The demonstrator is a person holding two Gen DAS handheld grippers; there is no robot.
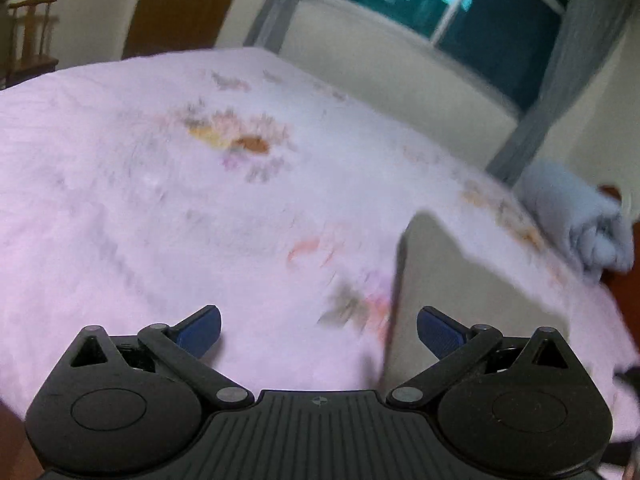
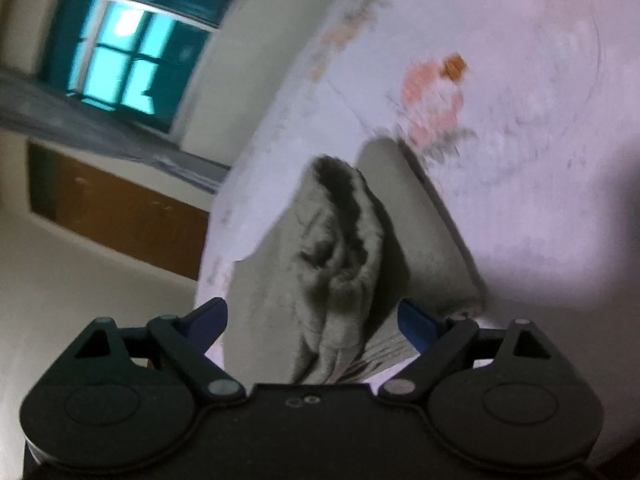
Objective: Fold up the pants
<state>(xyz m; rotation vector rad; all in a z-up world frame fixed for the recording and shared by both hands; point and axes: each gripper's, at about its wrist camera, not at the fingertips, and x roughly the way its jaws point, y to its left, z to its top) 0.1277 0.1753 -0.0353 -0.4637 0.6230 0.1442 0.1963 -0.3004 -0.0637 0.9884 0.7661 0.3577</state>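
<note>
Pants [image 2: 340, 264], grey-beige and partly folded, lay on a bed [image 2: 540, 200] under a pale pink floral sheet, both views smeared by motion blur that left seams and the sheet's print hard to read. Their near end ran out of sight beneath the right hand-held gripper [image 2: 312, 324], whose blue fingers stood wide apart on either side of a bunched, raised fold; whether either pad touched the cloth could not be made out. From that camera the garment's long axis ran away from the fingers toward the bed's far edge. Only the left wrist view showed a flat slab of the pants [image 1: 452, 288] at its right side, its lower part cut off behind the left hand-held gripper [image 1: 318, 332], which hung wide open and empty over bare sheet, and a rolled blue blanket [image 1: 580, 220] at the bed's edge. A window [image 2: 128, 44] appeared in both.
</note>
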